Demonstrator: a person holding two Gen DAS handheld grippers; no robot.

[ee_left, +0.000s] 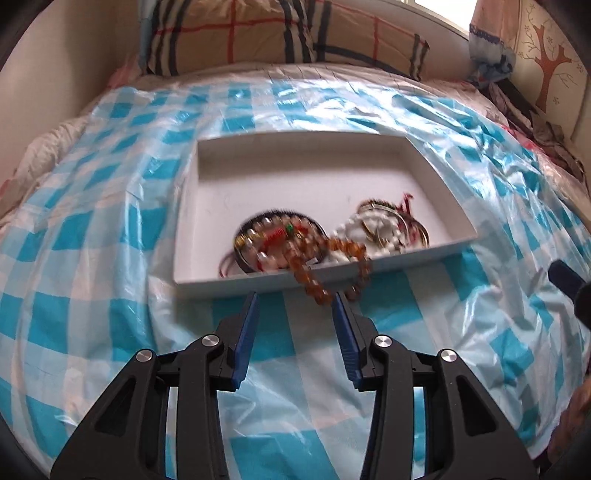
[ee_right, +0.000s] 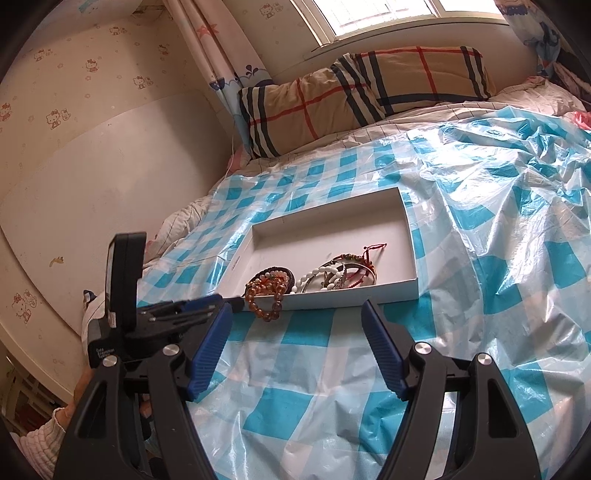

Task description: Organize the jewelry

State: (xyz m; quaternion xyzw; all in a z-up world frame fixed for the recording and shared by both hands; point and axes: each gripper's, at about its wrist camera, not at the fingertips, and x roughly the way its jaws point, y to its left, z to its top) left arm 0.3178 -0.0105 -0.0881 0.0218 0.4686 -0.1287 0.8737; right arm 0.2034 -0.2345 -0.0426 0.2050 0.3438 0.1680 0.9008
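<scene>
A white tray (ee_left: 240, 285) (ee_right: 369, 293) lies on the bed with a heap of jewelry in its near end. An amber bead bracelet (ee_left: 321, 291) (ee_right: 266, 300) hangs over the tray's front wall onto the sheet. Behind it lie a black bangle with beaded bracelets (ee_left: 277, 240) (ee_right: 275, 276), a white bead bracelet (ee_left: 354, 236) (ee_right: 317, 277) and metal bangles with red cord (ee_left: 406, 225) (ee_right: 358, 266). My left gripper (ee_left: 294, 300) (ee_right: 232, 302) is open just before the tray wall, and its right fingertip is beside the amber beads. My right gripper (ee_right: 296, 308) is open and empty, short of the tray.
A blue-and-white chequered plastic sheet (ee_left: 110, 229) (ee_right: 498, 240) covers the bed, crumpled at the right. A plaid pillow (ee_left: 280, 33) (ee_right: 354, 88) lies at the far end. A pale wall panel (ee_right: 92, 206) flanks the bed's left side. A hand and sleeve (ee_right: 48, 435) hold the left gripper.
</scene>
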